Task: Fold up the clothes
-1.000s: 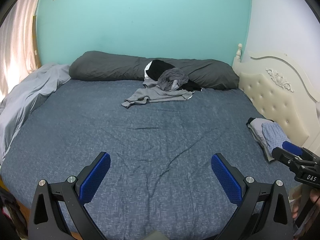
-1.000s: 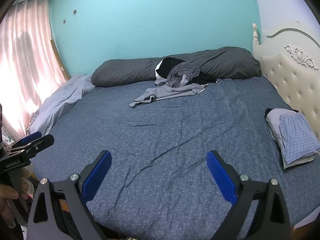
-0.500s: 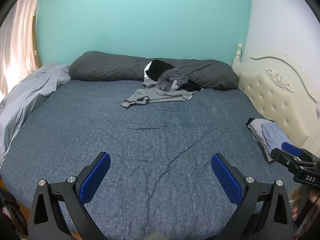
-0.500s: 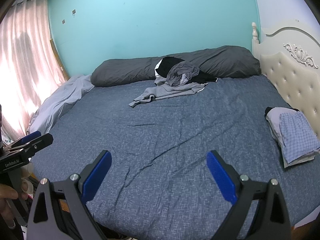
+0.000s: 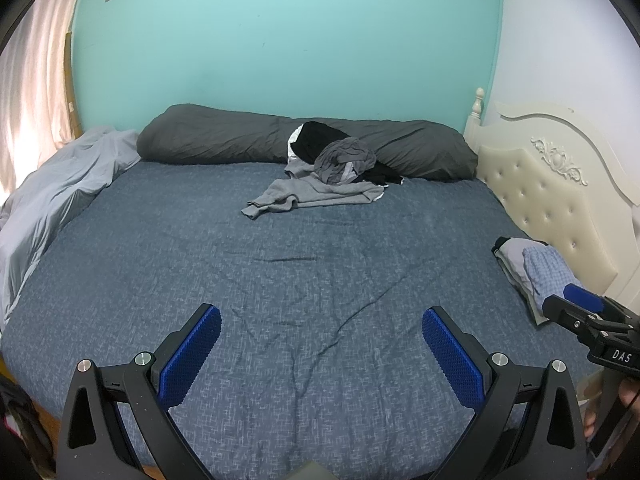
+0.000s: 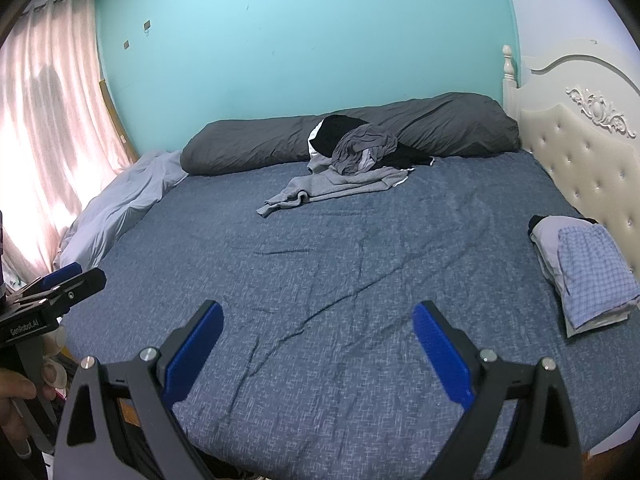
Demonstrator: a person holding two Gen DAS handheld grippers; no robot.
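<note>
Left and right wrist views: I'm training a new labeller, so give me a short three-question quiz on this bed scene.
1. True or false: both grippers are open and empty.
2. Where does the folded stack lie? A) beside the headboard B) on the dark pillow
3. Which garment reaches nearest the camera in the unfolded pile?

Key: 1 true: left gripper, right gripper. 2 A. 3 the light grey top.

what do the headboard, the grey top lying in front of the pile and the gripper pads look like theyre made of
Headboard: cream padded panel, probably faux leather, with button tufting and a slight sheen, in a painted frame with carved scrollwork.
Grey top: soft matte knit, likely cotton jersey or fleece; it slumps in loose folds.
Left gripper and right gripper pads: blue, finely dimpled, probably rubber.
</note>
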